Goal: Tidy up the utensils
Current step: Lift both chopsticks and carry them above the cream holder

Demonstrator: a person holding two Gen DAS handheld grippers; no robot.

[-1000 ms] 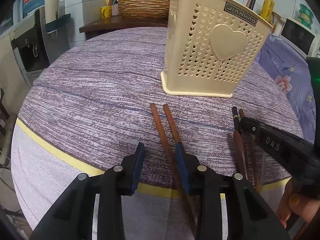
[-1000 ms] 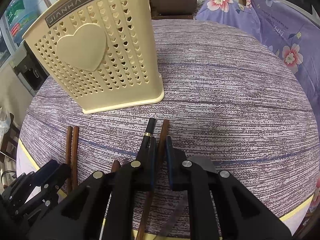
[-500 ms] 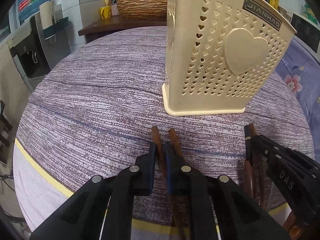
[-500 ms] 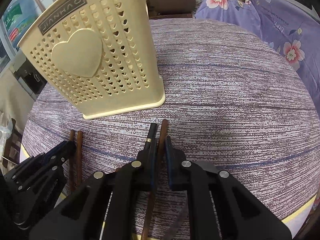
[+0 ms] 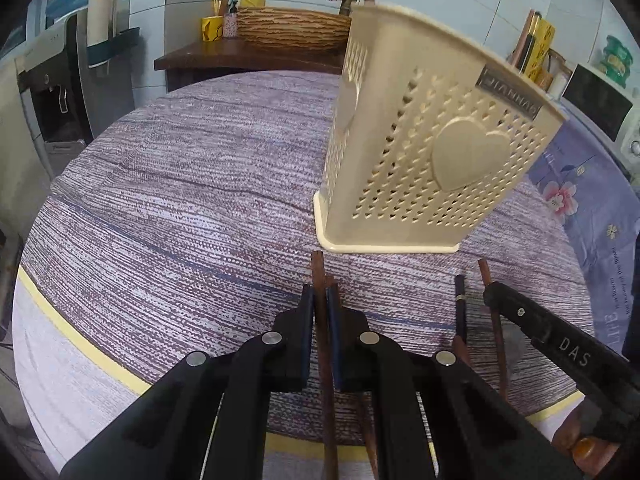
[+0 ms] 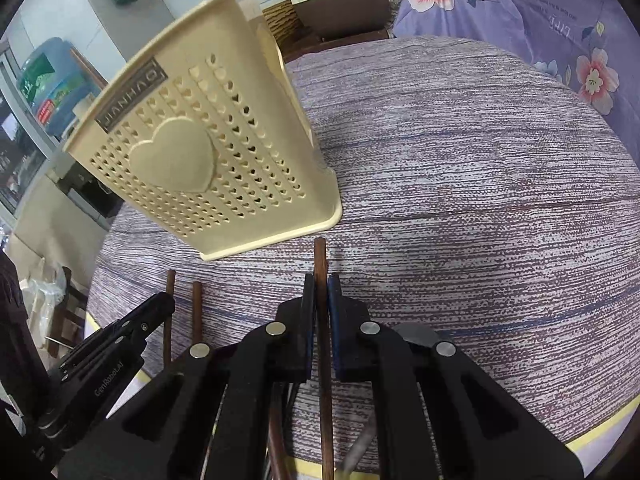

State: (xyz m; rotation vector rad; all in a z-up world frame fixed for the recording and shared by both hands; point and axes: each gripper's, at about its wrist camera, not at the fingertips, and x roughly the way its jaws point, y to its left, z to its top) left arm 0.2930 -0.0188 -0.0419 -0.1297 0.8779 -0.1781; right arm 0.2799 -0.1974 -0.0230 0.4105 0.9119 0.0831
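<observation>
Chopsticks (image 5: 320, 320) (image 6: 321, 312) sit pinched in your closed left gripper (image 5: 320, 308) and right gripper (image 6: 320, 300); tilting risks slipping or knocking the holder (image 5: 424, 152).

A small dark nameplate (image 6: 132, 98) near the top rim of the cream utensil holder (image 6: 224, 184) reads "JIANHAO" in the right wrist view; in the left wrist view the same plate is too blurred to read. The black body of the right gripper (image 5: 490, 292), seen from the left wrist camera, carries the pale letters "DAS". The left gripper (image 6: 164, 300), seen from the right wrist camera, bears "GenRobot.AI" along its side. Faint writing runs along the purple floral cloth (image 6: 560, 20) but cannot be read.
</observation>
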